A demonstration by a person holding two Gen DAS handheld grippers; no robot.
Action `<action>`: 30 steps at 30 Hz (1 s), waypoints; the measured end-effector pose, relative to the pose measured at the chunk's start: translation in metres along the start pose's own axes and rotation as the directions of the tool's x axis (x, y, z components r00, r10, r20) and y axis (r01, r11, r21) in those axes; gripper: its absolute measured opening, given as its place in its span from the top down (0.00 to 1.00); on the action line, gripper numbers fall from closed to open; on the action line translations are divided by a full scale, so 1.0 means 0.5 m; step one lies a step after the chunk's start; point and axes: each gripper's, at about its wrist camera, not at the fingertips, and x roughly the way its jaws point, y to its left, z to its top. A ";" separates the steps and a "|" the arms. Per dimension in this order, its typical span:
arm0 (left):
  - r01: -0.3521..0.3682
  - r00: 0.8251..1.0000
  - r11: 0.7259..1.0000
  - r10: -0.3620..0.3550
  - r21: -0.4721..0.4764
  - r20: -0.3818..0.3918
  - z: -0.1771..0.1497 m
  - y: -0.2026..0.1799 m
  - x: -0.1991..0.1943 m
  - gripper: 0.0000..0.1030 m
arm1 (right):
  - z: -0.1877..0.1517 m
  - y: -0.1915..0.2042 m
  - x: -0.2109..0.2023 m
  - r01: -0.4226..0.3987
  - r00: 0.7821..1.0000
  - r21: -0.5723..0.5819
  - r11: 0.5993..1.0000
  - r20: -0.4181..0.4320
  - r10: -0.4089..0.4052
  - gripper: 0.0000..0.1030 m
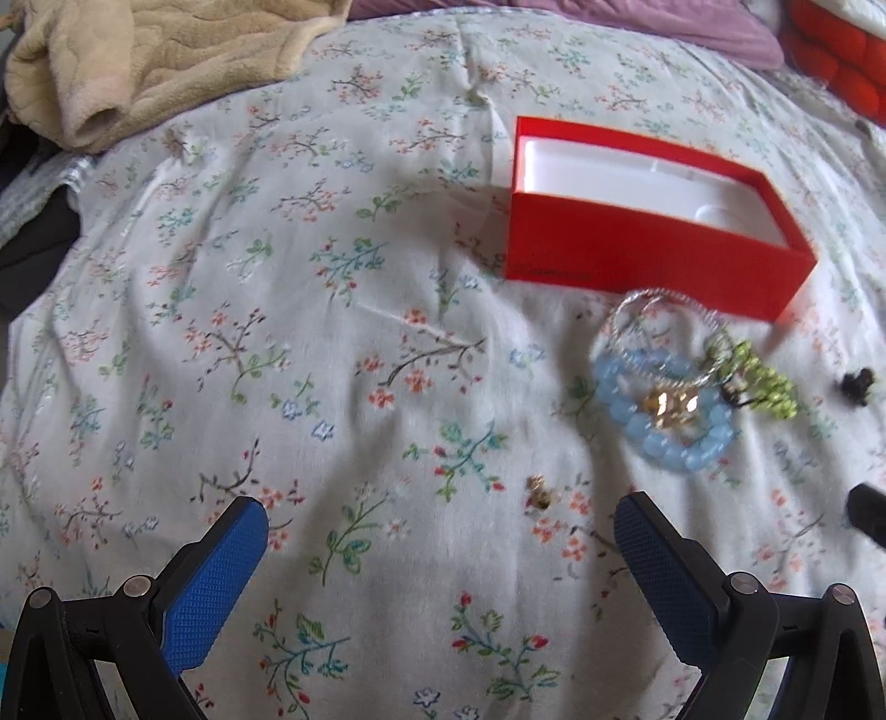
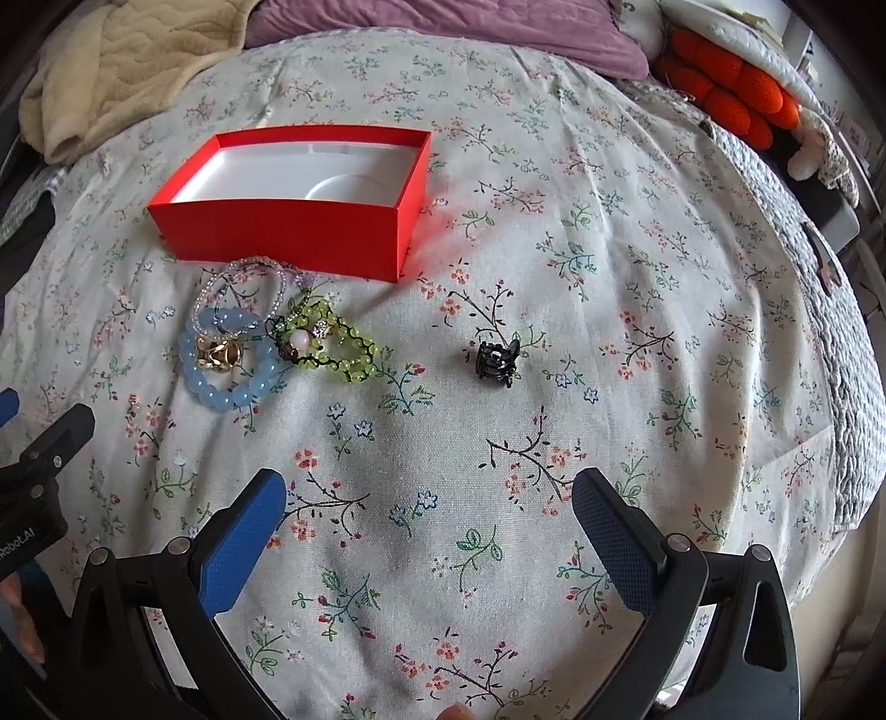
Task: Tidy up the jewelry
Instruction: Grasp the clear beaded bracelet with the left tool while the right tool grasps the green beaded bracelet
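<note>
An open red box (image 1: 637, 260) (image 2: 288, 227) with a white empty inside lies on the floral bedsheet. In front of it lies a jewelry pile: a blue bead bracelet (image 1: 664, 437) (image 2: 221, 387), a clear bead bracelet (image 1: 648, 315) (image 2: 243, 282), a green bead bracelet (image 1: 769, 382) (image 2: 349, 354) and a gold piece (image 1: 673, 407) (image 2: 219, 351). A small gold earring (image 1: 540, 490) lies just ahead of my left gripper. A black hair claw (image 2: 495, 359) (image 1: 855, 382) lies apart to the right. My left gripper (image 1: 440, 520) is open and empty. My right gripper (image 2: 429, 493) is open and empty.
A beige blanket (image 1: 144, 55) (image 2: 111, 72) lies at the back left. A purple pillow (image 2: 443, 27) and an orange knitted cushion (image 2: 725, 83) lie at the back. The left gripper's body (image 2: 39, 476) shows at the right wrist view's left edge.
</note>
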 end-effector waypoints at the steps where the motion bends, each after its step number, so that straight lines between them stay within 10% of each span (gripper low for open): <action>1: 0.016 1.000 1.000 -0.016 0.010 -0.017 0.009 0.000 0.000 0.01 | 0.007 -0.003 -0.001 -0.015 1.000 -0.002 1.000 -0.013 0.015 0.00; 11: 0.180 0.983 0.983 -0.179 0.031 -0.045 0.077 -0.013 0.022 0.03 | 0.083 -0.031 0.000 -0.120 0.992 0.008 0.993 -0.047 0.120 0.00; 19: 0.354 0.928 0.933 -0.359 -0.056 -0.103 0.104 -0.040 0.117 0.34 | 0.105 -0.060 0.065 -0.262 0.957 0.102 0.960 -0.099 0.271 0.19; 30: 0.338 0.932 0.941 -0.339 -0.034 -0.131 0.129 -0.077 0.170 0.61 | 0.143 -0.103 0.098 -0.179 0.978 0.124 0.976 -0.089 0.190 0.29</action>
